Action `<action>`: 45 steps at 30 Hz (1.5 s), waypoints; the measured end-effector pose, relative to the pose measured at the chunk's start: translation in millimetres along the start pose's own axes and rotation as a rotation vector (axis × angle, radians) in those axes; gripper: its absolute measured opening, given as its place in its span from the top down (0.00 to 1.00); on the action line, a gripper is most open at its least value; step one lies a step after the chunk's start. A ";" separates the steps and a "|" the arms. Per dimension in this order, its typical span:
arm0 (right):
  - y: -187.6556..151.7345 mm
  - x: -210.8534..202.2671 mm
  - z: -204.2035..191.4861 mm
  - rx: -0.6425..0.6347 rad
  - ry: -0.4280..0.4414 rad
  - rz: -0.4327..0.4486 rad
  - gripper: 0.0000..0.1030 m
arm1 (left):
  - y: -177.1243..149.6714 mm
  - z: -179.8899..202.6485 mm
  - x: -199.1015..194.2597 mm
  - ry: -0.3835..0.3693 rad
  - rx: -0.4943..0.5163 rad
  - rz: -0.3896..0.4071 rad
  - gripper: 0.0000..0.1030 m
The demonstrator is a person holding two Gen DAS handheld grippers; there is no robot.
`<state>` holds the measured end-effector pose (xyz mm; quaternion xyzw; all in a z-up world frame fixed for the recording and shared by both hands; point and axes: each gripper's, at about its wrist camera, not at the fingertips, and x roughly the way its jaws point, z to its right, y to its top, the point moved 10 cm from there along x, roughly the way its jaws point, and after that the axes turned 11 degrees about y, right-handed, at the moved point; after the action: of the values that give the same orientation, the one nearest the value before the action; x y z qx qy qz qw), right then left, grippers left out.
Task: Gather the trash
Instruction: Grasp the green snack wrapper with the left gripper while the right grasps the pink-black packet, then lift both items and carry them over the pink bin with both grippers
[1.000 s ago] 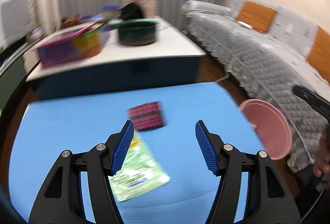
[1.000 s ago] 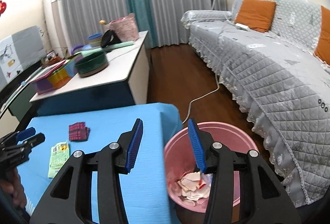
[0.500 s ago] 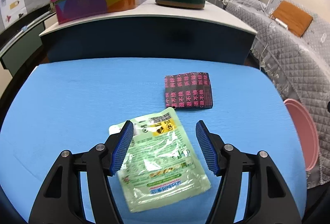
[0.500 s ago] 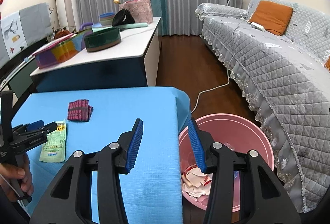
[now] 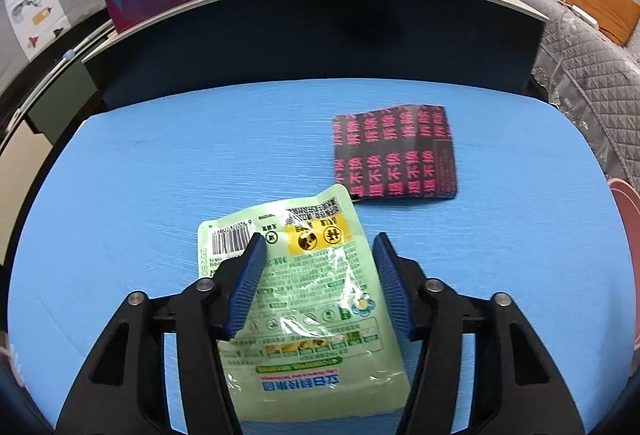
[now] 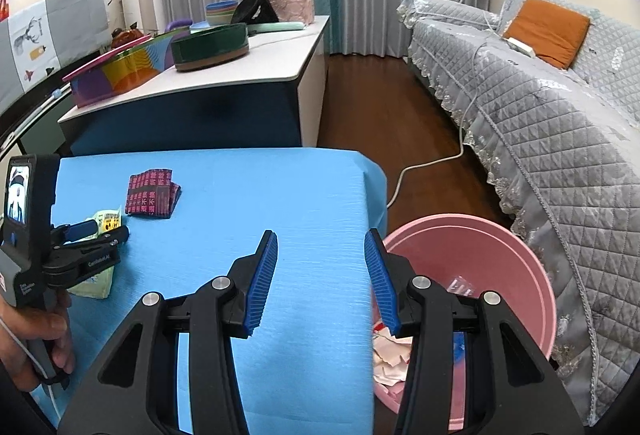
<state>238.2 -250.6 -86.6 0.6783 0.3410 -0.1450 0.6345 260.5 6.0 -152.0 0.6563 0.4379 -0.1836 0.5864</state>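
Left gripper [image 5: 318, 263] sits low over the green wrapper [image 5: 308, 315], jaws closing, wrapper between the two blue pads [image 5: 245, 287]. Pads straddle its upper half; whether they press on it yet can't be told. The right-wrist view shows the same gripper [image 6: 102, 229] over the wrapper [image 6: 105, 221], a hand [image 6: 36, 339] on its grip.

Right gripper [image 6: 320, 275] is about half open and empty, hanging over the right edge of the blue table [image 6: 240, 187], beside the pink bin [image 6: 492, 259].

Trash on the table, count 2: the green wrapper, flat, print side up, near the front edge; one black-and-pink wrapper [image 5: 394, 157] just beyond it to the right, corners nearly touching.

Bins: 1, on the floor against the table's right side, crumpled paper scraps [image 6: 390, 359] inside.

Behind: 1 white-topped counter [image 6: 256, 67] with 1 multicolour box [image 6: 120, 71] and 1 dark green round tin [image 6: 210, 49]. Grey quilted sofa [image 6: 540, 139] at right, 1 orange cushion [image 6: 548, 31].
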 end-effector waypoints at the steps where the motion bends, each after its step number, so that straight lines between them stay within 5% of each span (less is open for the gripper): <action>1: 0.2 4.0 -3.9 -0.002 0.014 -0.002 0.55 | -0.5 -3.3 0.8 0.004 -0.005 -0.005 0.53; 12: 8.3 42.1 -66.7 -0.002 0.248 -0.028 0.55 | 1.2 -43.7 9.3 0.032 -0.060 -0.023 0.94; 30: 34.1 149.3 -153.4 -0.018 0.466 -0.150 0.53 | 2.8 -88.2 14.4 0.015 -0.154 -0.026 0.94; 41: 30.2 171.4 -167.1 -0.038 0.440 -0.192 0.53 | 2.8 -98.0 15.4 -0.018 -0.175 -0.036 0.94; 45: 31.2 164.3 -165.9 -0.035 0.433 -0.169 0.62 | 1.4 -98.7 16.1 -0.025 -0.173 -0.041 0.92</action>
<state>338.4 -44.5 -140.9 0.6515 0.5271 -0.0426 0.5440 243.5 103.7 -139.2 0.5916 0.4583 -0.1652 0.6424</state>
